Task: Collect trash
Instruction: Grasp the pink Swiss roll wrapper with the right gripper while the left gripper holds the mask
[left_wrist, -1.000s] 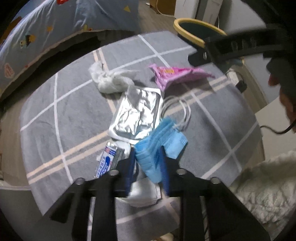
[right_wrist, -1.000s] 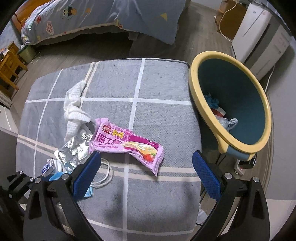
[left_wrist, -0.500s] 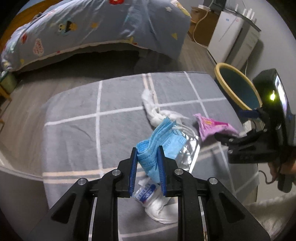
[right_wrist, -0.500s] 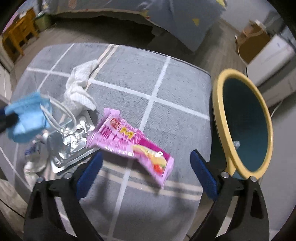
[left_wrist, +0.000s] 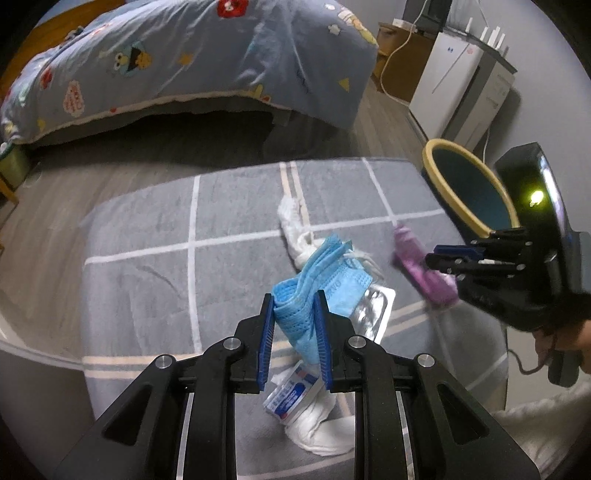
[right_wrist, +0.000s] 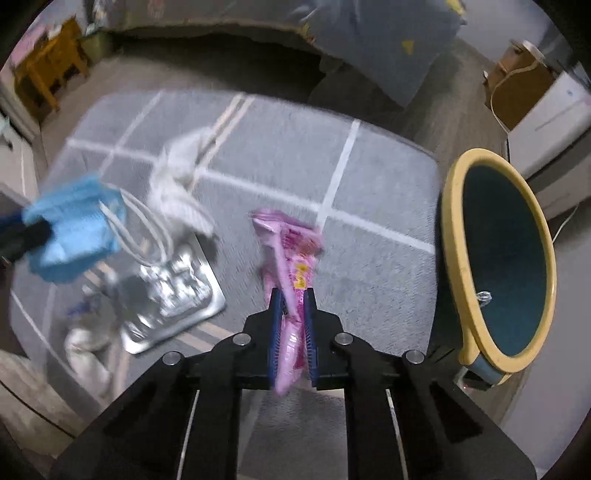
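My right gripper (right_wrist: 291, 295) just grabbed the pink wrapper (right_wrist: 291, 254); my left gripper (left_wrist: 294, 301) holds the blue mask (left_wrist: 317, 284). Bin (right_wrist: 454, 258) next, on the right.

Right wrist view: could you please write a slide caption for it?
Right tongs shut on pink wrapper, bin at right; blue mask held at left.

We see our left gripper (left_wrist: 293, 325) pinching a blue face mask (left_wrist: 317, 284) above the grey rug (left_wrist: 147, 258), while our right gripper (left_wrist: 443, 260) grips a pink wrapper (left_wrist: 417, 264) near the bin (left_wrist: 469, 192).
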